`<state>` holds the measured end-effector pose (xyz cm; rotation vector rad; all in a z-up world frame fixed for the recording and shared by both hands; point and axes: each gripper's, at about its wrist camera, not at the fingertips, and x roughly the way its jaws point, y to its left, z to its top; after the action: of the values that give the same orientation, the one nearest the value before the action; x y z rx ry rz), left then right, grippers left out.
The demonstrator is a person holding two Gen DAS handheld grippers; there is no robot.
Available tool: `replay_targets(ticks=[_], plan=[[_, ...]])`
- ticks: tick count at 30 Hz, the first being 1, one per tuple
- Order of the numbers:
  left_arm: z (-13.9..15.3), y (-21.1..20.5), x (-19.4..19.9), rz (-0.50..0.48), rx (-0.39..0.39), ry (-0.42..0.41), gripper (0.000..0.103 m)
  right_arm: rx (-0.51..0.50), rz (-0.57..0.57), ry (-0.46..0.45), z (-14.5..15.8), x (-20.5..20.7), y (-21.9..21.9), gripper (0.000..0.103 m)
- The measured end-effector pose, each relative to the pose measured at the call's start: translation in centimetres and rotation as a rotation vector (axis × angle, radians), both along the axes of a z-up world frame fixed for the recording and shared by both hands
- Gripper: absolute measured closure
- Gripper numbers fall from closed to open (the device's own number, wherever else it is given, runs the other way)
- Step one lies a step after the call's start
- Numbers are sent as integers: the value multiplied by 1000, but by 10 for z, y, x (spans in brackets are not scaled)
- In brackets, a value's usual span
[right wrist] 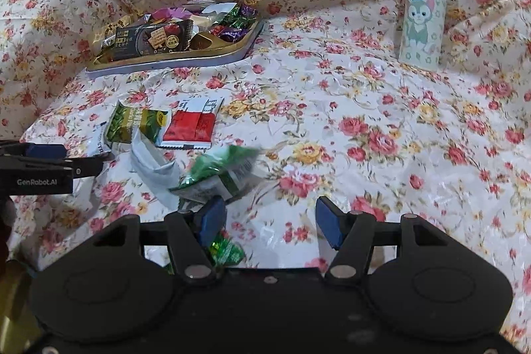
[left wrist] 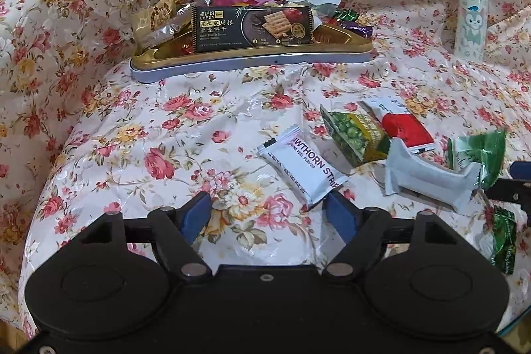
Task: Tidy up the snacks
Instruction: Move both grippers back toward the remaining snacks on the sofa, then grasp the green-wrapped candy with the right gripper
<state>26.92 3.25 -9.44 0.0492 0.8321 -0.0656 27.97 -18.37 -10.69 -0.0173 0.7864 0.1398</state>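
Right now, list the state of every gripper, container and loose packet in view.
left gripper: open, empty
right gripper: open, empty
gold tray: heaped with snacks
hawthorn strip packet: sealed, flat on the cloth
red-and-white packet: sealed, on the cloth
bottle: upright, lid closed

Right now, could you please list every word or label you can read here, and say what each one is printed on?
"LYFEN": black biscuit packet in the gold tray.
"AWTHORN STRIP", "PEEL FLAVOR": white packet; first letters hidden.
"GenRobot.AI": left gripper, seen from the right wrist.
Green pea packet, red-and-white packet, bottle: print too small or blurred.
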Motion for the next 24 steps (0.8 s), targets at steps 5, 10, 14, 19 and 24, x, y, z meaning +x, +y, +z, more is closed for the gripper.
replay_targets(ticks=[5,10,14,19,24], plan=[[-1,2,3,6,-1,15,18,-17,-25,-20,-1,14,-3,39],[0,2,5,12,2,35,17,8,-108,-30,1,28,-13,39],[-1,2,6,17,2,41,14,45,-191,-55,6,29,-26,39],[-2,2,4,21,4,26,14,83,-260,-114,22,18,-37,39],[-2,2,3,22,7,18,14,155,-216,-120,30,5,-27,39]])
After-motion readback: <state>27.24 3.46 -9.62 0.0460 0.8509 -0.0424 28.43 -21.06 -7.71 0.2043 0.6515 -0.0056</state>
